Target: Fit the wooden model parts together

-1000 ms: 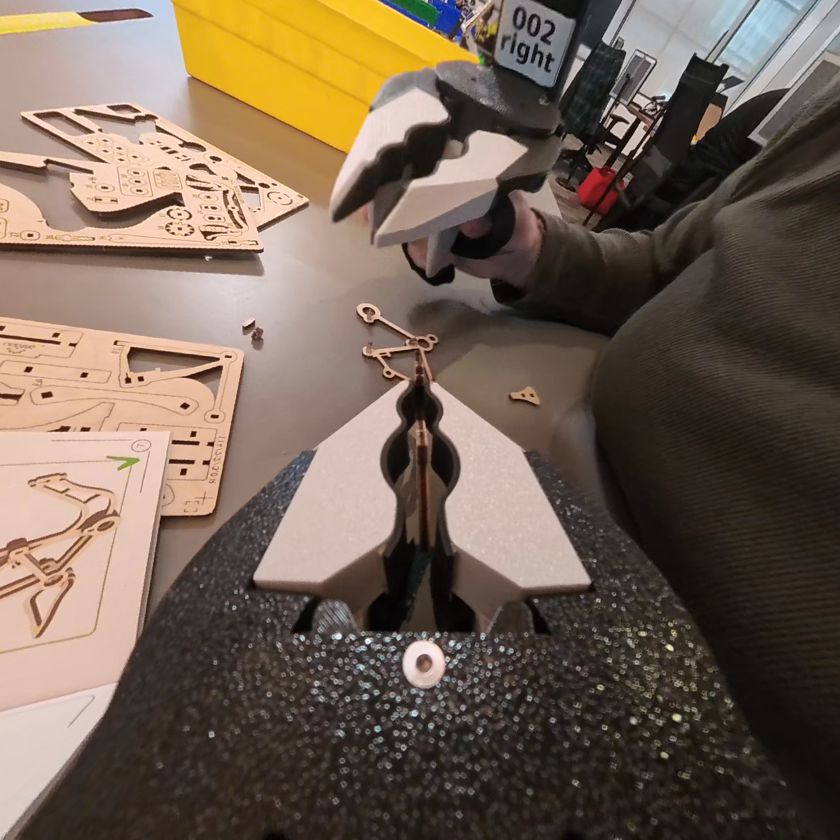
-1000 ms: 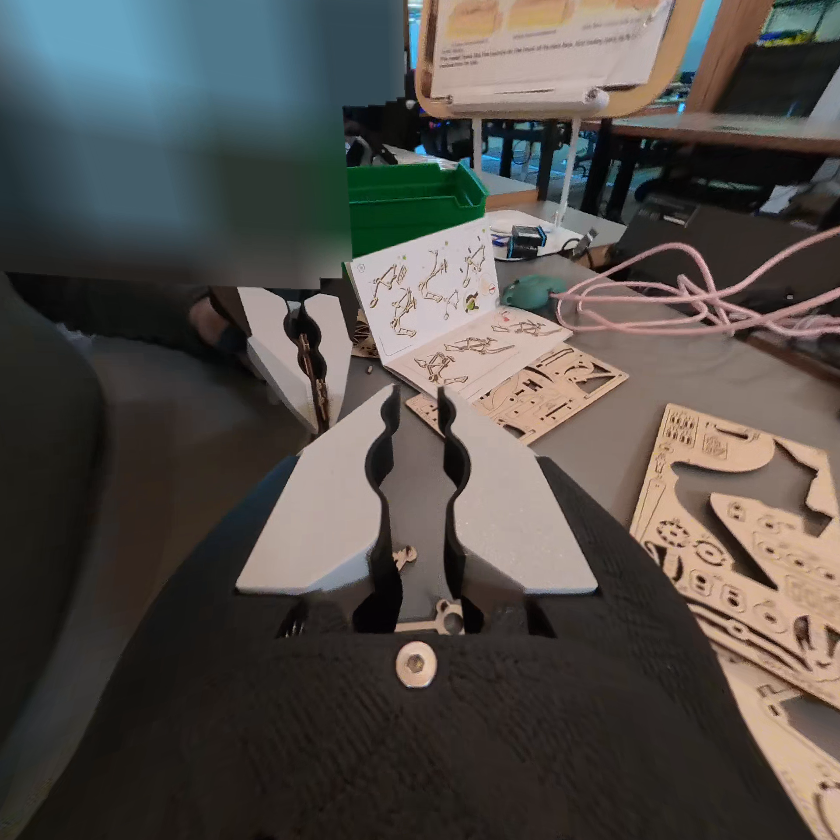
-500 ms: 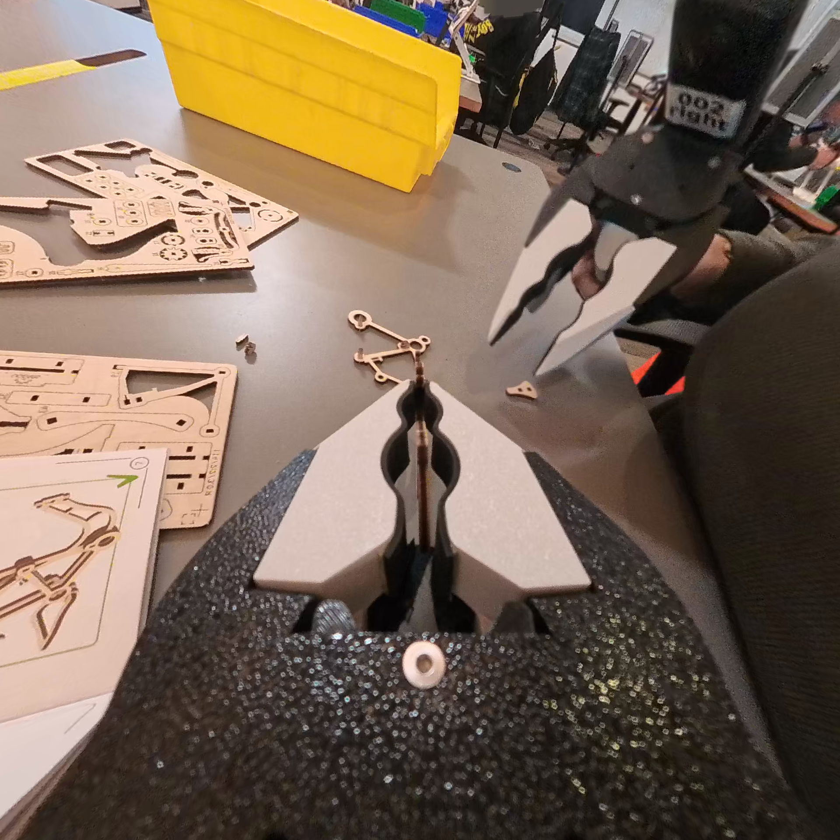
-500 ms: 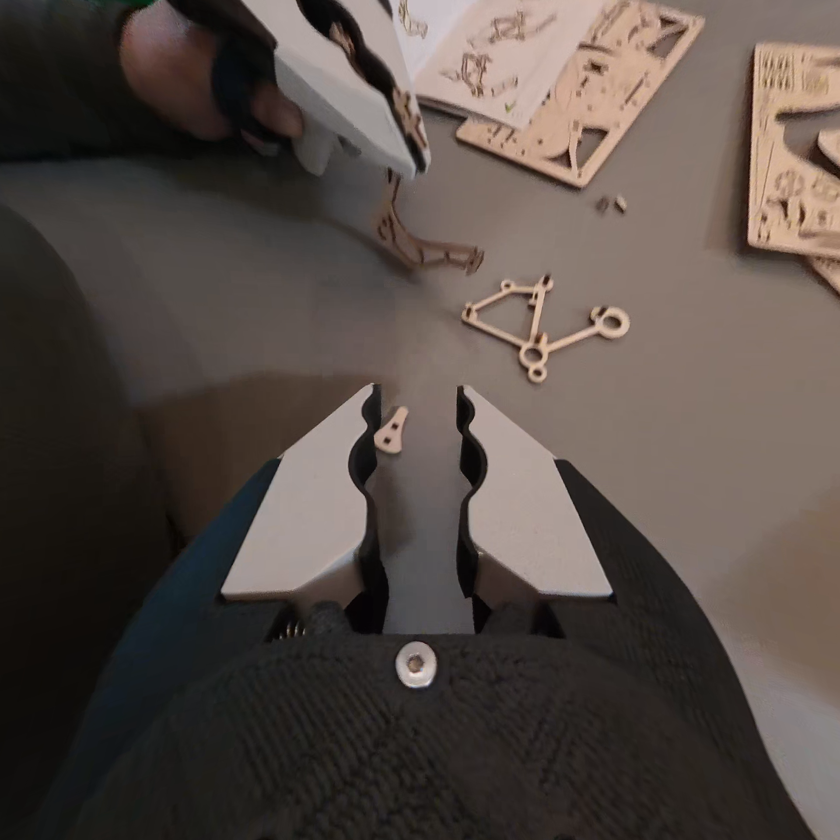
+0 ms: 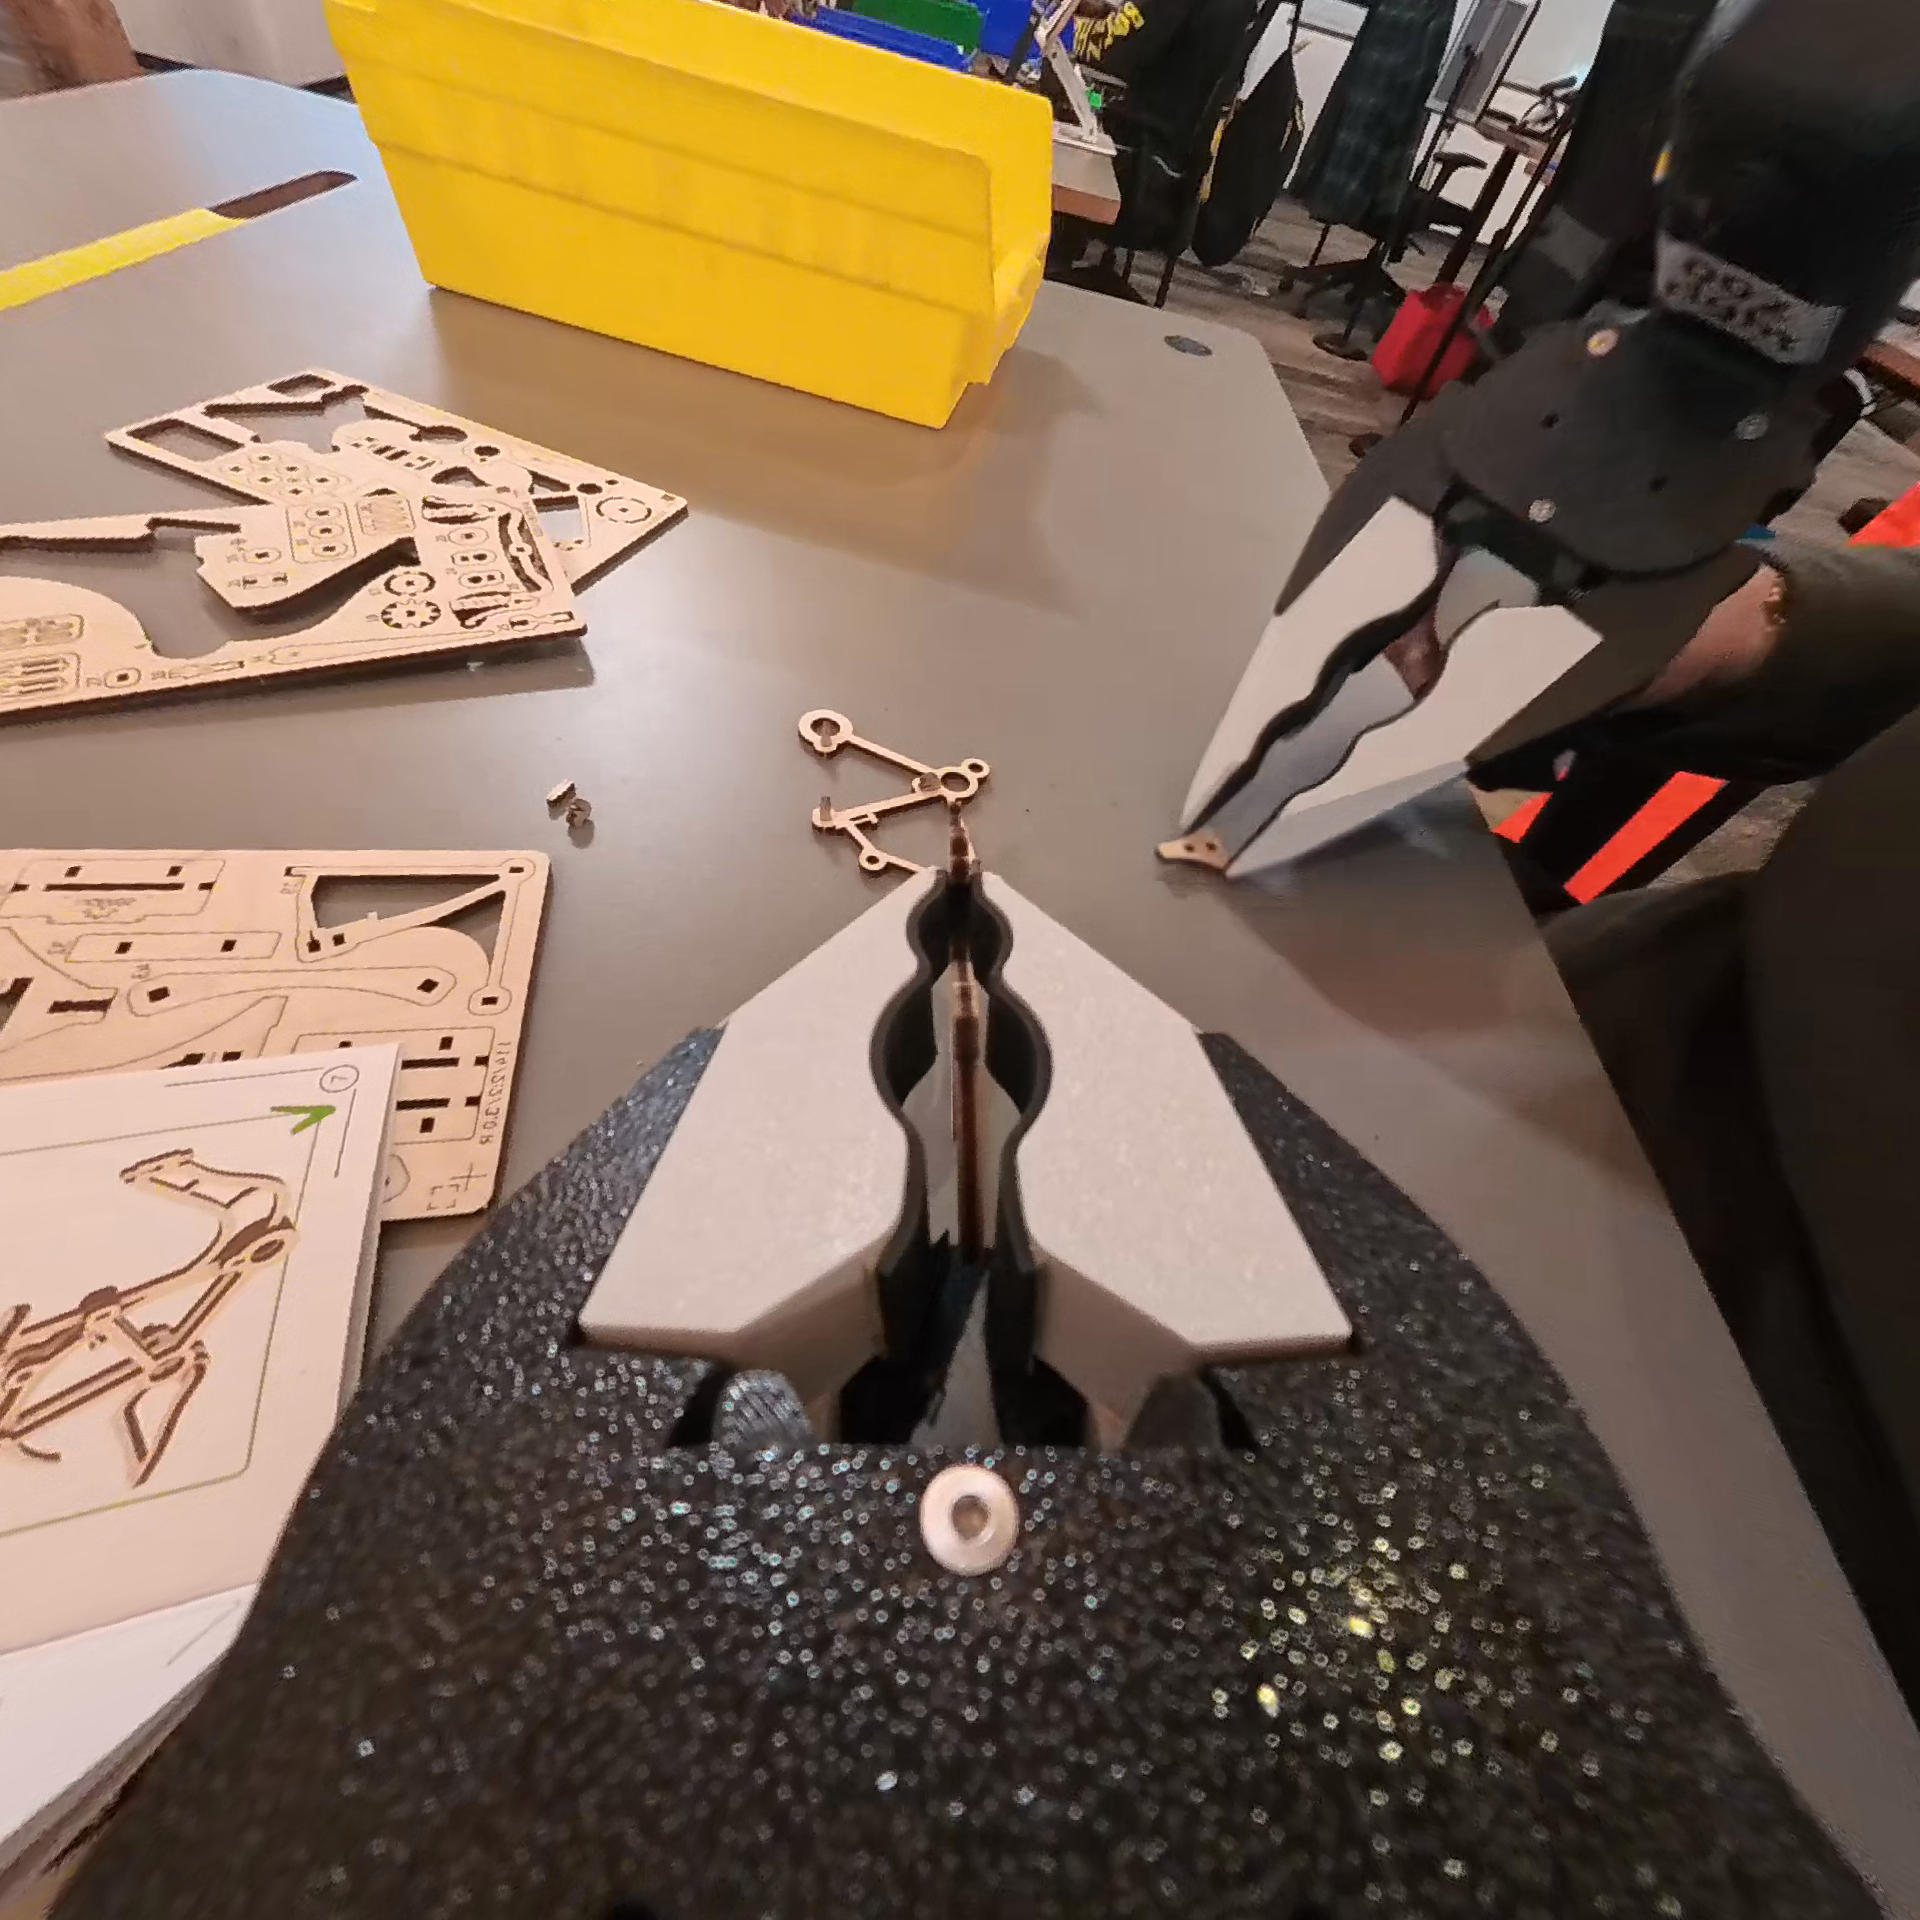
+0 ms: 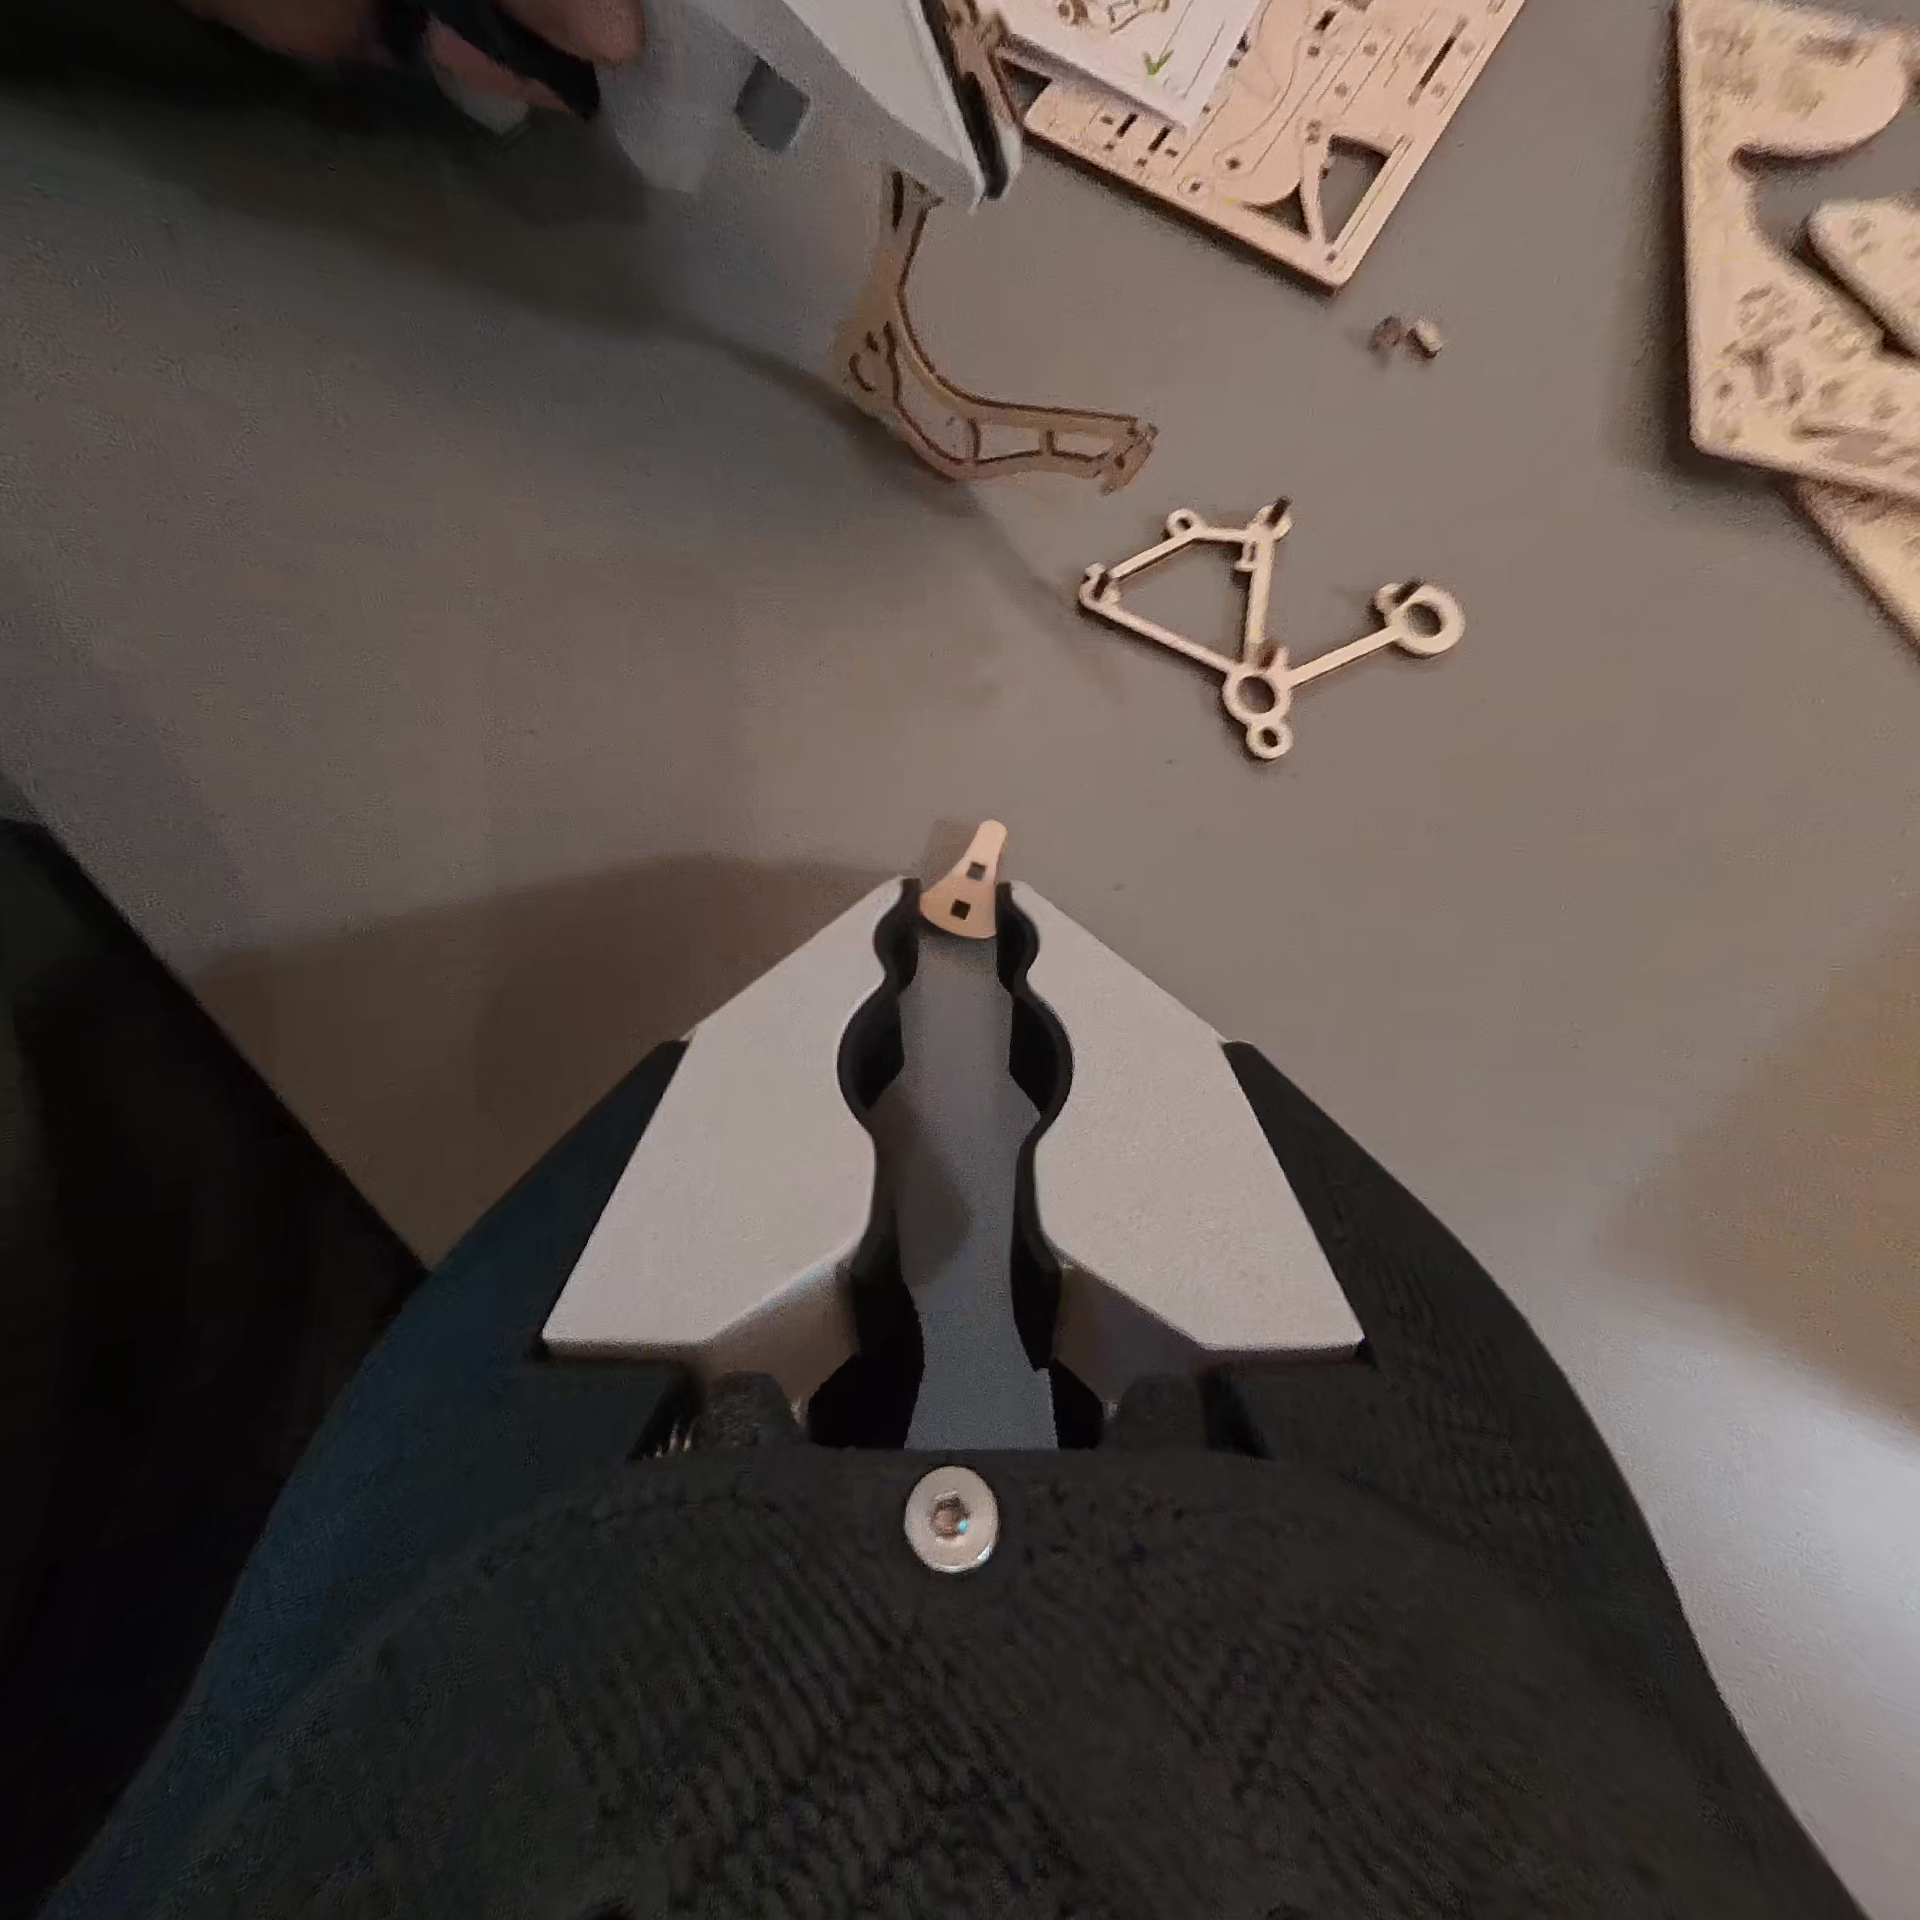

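Left gripper [image 5: 961, 883]: fingers clenched on one thin curved wooden piece [image 6: 935, 384], held edge-on, its lower end hanging beside the worktop [image 5: 1039, 540].
Right gripper [image 6: 961, 894]: fingertips down at the worktop, closing on one small wedge-shaped wooden tab [image 6: 968, 885]; whether it is firmly pinched I cannot tell.
Loose parts: one openwork linkage piece [image 6: 1247, 623] and two tiny wooden bits [image 6: 1405, 335].
Cut-out sheets: three, one sheet [image 5: 260, 966] under the instruction booklet [image 5: 156, 1278].
Far edge: one yellow bin [image 5: 707, 197].
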{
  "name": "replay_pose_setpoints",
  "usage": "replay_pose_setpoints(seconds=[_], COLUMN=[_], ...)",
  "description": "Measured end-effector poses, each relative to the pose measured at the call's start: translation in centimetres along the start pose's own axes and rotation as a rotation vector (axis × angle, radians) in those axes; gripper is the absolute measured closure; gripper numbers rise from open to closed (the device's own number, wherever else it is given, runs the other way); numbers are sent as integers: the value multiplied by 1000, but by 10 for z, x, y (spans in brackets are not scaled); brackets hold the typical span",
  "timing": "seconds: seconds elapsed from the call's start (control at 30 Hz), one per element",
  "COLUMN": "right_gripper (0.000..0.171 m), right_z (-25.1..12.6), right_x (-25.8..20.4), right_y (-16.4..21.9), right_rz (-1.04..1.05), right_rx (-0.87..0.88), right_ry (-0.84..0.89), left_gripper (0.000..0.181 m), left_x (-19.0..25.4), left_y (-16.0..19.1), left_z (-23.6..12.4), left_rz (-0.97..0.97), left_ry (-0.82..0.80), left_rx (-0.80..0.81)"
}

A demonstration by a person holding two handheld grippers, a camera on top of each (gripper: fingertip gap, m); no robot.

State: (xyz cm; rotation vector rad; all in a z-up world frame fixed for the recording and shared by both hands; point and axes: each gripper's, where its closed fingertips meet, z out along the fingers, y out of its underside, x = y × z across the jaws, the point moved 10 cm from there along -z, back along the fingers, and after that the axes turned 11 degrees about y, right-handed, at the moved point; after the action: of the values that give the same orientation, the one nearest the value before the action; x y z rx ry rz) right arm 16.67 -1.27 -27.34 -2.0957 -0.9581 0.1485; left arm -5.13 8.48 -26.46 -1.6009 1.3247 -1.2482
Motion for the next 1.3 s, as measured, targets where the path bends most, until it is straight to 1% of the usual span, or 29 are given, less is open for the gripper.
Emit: replay_pose_setpoints(seconds=[0.1,0.17,0.2,0.3,0.4,0.5,0.63,0.7,0.77,0.9,1.07,1.2,1.3], right_gripper=[158,159,159,159,159,159,158,158,159,159,159,159,159], right_z=[-2,-1,-1,-4,-10,-13,-4,8,20,39,57,65,70], right_x=[12,25,34,55,77,102,123,127,130,130,130,130,129], right_y=[-5,-3,-3,-7,-15,-23,-21,-15,-13,-18,-25,-28,-33], right_rz=[-142,-290,-359,-518,-624,-582,-406,-350,-336,-301,-308,-298,-294], right_rx=[-5,-55,-103,-236,-455,-755,-1180,-1342,-1437,-1490,-1520,-1524,-1482], right_ry=[62,95,122,108,48,-69,-253,-323,-346,-390,-397,-417,-418], left_gripper=[181,181,181,181,181,181,181,181,181,181,181,181,181], left_x=[-1,-1,-1,-1,-1,0,-1,0,0,0,-1,-1,0], left_y=[0,0,0,0,0,0,0,0,0,0,0,0,0], left_z=[0,0,0,0,0,0,0,-1,-1,-1,-1,-1,-1], left_rz=[-5,-11,-12,-11,-6,-5,-7,-7,-7,-3,-13,-18,-17], left_ry=[2,7,7,7,5,5,10,12,13,15,24,28,37], left_rx=[1,2,2,2,1,1,0,0,-1,-2,-1,0,-2])
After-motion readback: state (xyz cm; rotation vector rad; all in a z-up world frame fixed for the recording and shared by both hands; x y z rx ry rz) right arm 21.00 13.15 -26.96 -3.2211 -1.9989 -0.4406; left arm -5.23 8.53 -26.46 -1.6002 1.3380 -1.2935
